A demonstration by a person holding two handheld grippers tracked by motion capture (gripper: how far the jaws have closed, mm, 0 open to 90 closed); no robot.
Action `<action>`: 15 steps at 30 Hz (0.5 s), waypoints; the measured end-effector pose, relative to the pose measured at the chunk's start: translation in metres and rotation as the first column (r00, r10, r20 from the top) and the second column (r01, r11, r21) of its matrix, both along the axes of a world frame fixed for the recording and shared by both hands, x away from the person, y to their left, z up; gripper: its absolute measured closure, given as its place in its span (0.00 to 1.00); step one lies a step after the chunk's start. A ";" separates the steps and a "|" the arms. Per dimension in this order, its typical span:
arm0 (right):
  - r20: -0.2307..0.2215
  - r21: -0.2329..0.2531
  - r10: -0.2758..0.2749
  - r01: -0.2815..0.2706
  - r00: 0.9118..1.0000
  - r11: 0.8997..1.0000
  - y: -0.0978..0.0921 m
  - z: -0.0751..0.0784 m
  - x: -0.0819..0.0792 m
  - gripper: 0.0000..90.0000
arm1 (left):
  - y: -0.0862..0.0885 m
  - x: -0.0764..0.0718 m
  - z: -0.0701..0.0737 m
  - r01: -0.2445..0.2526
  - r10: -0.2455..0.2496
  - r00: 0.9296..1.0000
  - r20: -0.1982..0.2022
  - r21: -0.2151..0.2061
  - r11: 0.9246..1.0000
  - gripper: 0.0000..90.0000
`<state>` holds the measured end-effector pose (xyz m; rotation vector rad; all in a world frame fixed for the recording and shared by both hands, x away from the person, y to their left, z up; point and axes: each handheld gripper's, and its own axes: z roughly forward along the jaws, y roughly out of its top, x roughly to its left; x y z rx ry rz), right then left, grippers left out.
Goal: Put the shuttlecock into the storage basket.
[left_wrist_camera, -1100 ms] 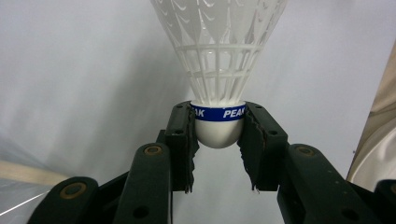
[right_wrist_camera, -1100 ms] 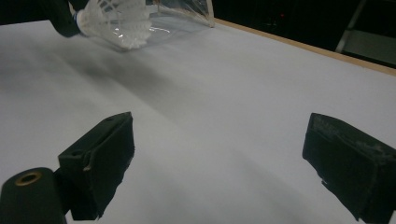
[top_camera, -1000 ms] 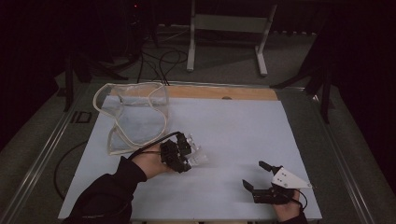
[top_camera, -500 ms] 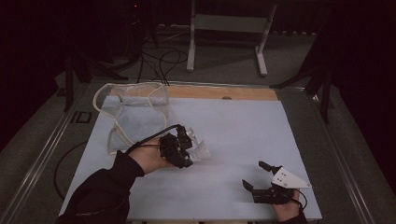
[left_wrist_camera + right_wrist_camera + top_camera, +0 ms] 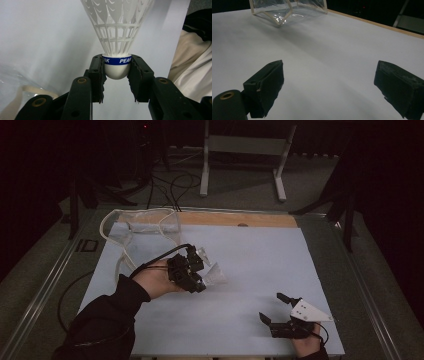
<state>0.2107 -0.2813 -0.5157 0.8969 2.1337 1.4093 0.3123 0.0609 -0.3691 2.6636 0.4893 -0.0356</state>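
From above, your left gripper (image 5: 196,270) sits left of the table's middle, raised off the white sheet (image 5: 250,255), with a white shuttlecock (image 5: 214,274) sticking out of its jaws to the right. At the far left corner lies a clear bag (image 5: 135,227) with a pale trim; it looks slack, and you cannot tell from here whether anything is inside. The shuttlecock is near the bag but apart from it. Your right gripper (image 5: 280,309) rests low at the near right edge, its jaws spread wide, well apart from the shuttlecock.

In the left gripper view, your left gripper (image 5: 117,72) has its jaws closed on the round cork of the shuttlecock (image 5: 117,37), just below a blue band reading PEAK; the mesh skirt fans upward away from you. A bit of the bag (image 5: 15,82) shows at lower left.

In the right gripper view, your right gripper (image 5: 329,87) stands wide with nothing between the jaws, over the bare sheet (image 5: 324,50). The bag (image 5: 287,10) lies far ahead; through its clear wall you see no contents.
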 end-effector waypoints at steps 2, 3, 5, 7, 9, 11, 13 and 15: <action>0.003 0.001 0.001 -0.001 1.000 1.000 0.000 0.000 0.000 0.10 | 0.002 0.001 0.004 -0.006 0.006 1.000 0.005 -0.007 1.000 0.74; 0.006 0.000 0.002 -0.002 1.000 1.000 0.000 0.000 0.000 0.10 | 0.003 0.002 0.005 -0.006 0.006 1.000 0.003 -0.012 1.000 0.74; 0.004 0.001 0.002 -0.002 1.000 1.000 -0.001 0.000 0.000 0.10 | 0.005 0.003 0.009 -0.015 0.015 1.000 0.010 -0.009 1.000 0.74; 0.006 -0.001 0.002 -0.002 1.000 1.000 -0.001 0.000 0.000 0.10 | 0.008 0.004 0.012 -0.024 0.025 1.000 0.015 -0.018 1.000 0.74; 0.005 0.000 0.002 -0.002 1.000 1.000 -0.001 0.000 0.000 0.10 | 0.012 0.004 0.016 -0.026 0.026 0.999 0.020 -0.017 1.000 0.74; 0.004 -0.001 0.002 -0.002 1.000 1.000 -0.001 0.000 0.000 0.10 | 0.016 0.004 0.019 -0.037 0.037 0.999 0.020 -0.019 0.999 0.74; 0.002 -0.001 0.002 -0.002 1.000 1.000 0.000 0.000 0.000 0.10 | 0.021 0.004 0.023 -0.044 0.045 0.999 0.023 -0.023 0.999 0.74; 0.002 -0.001 0.001 -0.001 1.000 1.000 0.000 0.000 0.000 0.10 | 0.024 0.004 0.025 -0.050 0.051 0.998 0.030 -0.025 0.998 0.74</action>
